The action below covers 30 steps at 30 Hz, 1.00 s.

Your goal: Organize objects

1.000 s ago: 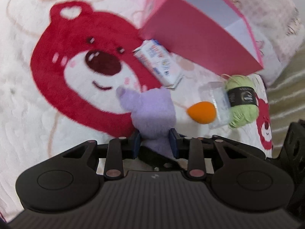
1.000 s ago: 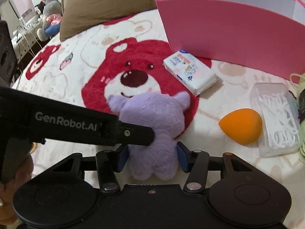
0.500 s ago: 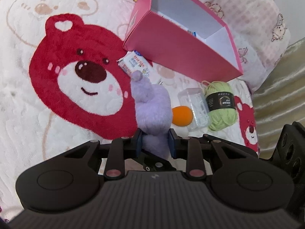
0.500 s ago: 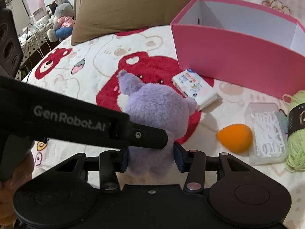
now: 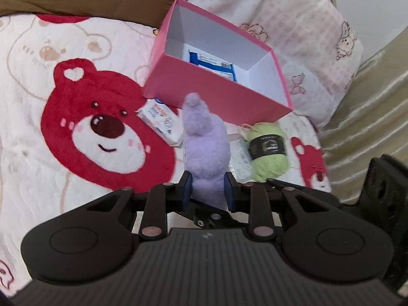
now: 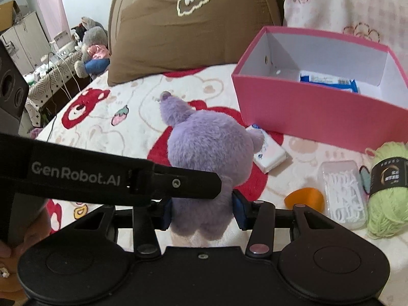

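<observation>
A purple plush toy (image 5: 206, 148) hangs above the bear-print blanket, held from two sides. My left gripper (image 5: 206, 188) is shut on its lower body. My right gripper (image 6: 201, 209) is also shut on the plush toy (image 6: 204, 153), and the left gripper's finger (image 6: 176, 183) crosses in front from the left. Beyond the toy stands an open pink box (image 5: 216, 91) (image 6: 318, 112) with a blue packet (image 5: 214, 63) (image 6: 329, 81) inside.
On the blanket lie a tissue pack (image 5: 160, 122), green yarn (image 6: 387, 191), a clear box of floss picks (image 6: 341, 191) and an orange sponge (image 6: 304, 199). A brown pillow (image 6: 183, 33) and a pink pillow (image 5: 293, 25) lie behind the box. The bed edge drops at left (image 6: 51, 117).
Both grippers rose with the plush toy, lifting it off the blanket. The box's inside and the blue packet have come into view.
</observation>
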Motion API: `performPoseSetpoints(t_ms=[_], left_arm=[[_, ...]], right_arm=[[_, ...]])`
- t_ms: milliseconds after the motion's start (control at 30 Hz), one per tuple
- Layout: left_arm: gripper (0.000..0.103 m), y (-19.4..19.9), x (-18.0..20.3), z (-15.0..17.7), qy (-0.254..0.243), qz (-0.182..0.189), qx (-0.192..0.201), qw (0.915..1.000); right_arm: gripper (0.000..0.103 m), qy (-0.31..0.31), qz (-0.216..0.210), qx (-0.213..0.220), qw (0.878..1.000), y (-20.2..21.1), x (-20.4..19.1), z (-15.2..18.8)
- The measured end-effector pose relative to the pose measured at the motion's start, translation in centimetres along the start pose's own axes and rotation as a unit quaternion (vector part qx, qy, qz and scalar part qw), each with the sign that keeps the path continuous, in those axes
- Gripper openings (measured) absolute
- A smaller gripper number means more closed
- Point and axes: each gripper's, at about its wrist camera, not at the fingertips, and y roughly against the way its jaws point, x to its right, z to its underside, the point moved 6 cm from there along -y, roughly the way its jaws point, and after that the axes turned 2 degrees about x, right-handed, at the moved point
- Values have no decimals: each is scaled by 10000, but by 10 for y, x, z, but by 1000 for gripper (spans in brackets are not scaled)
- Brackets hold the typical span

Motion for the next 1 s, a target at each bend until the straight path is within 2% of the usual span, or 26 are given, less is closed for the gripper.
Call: performPoseSetpoints(t_ms=[67, 233, 600, 800, 1000], left_arm=[[25, 7, 5, -7, 78, 255, 55, 9996], [25, 19, 18, -21, 106, 489, 201, 9985], [25, 25, 50, -39, -146, 588, 285, 9978], [25, 20, 67, -51, -266, 553, 202, 9979], [25, 8, 82, -71, -254, 677, 96, 9973]], right_arm=[[48, 31, 26, 43, 10000, 7, 0, -3], [44, 42, -130, 267, 9995, 25, 1, -18], [41, 375, 131, 654, 9971, 54, 7, -41], [40, 410, 255, 737, 9961, 61, 17, -49], [40, 519, 502, 815, 9941, 67, 29, -64]])
